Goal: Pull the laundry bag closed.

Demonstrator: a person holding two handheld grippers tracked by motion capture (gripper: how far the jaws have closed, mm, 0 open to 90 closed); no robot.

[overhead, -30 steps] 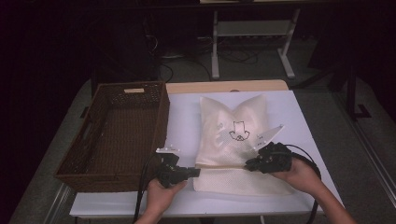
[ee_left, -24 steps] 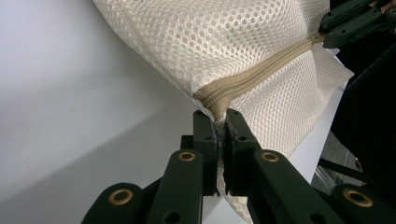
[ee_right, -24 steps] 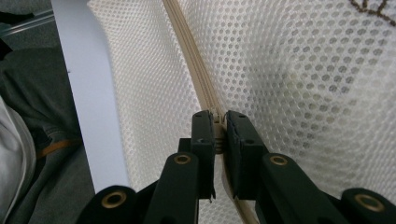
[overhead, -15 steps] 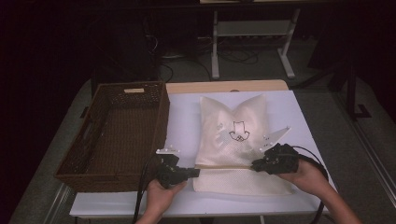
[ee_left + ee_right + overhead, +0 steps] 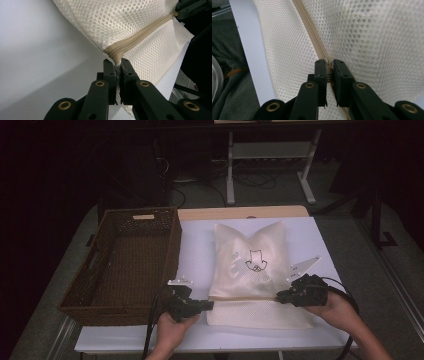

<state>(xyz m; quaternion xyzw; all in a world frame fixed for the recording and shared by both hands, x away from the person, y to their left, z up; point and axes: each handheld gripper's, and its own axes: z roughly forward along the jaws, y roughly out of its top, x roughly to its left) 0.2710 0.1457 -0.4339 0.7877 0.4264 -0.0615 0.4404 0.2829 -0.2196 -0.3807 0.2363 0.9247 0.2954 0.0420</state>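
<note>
Two tools pinch the cream mesh pillowcase's (image 5: 250, 265) tan zipper (image 5: 140, 37).

1. Your cream mesh laundry bag (image 5: 255, 270) lies flat on the white table (image 5: 197, 247), just right of the wicker basket (image 5: 127, 260), a small black drawing on its upper face.
2. Its tan zipper band (image 5: 136, 37) crosses the near part, both ends pinched.

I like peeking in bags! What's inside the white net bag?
Through the mesh bag a white cloth with a black drawing shows. Whatever lies under that cloth stays hidden. The zipper looks closed.
</note>
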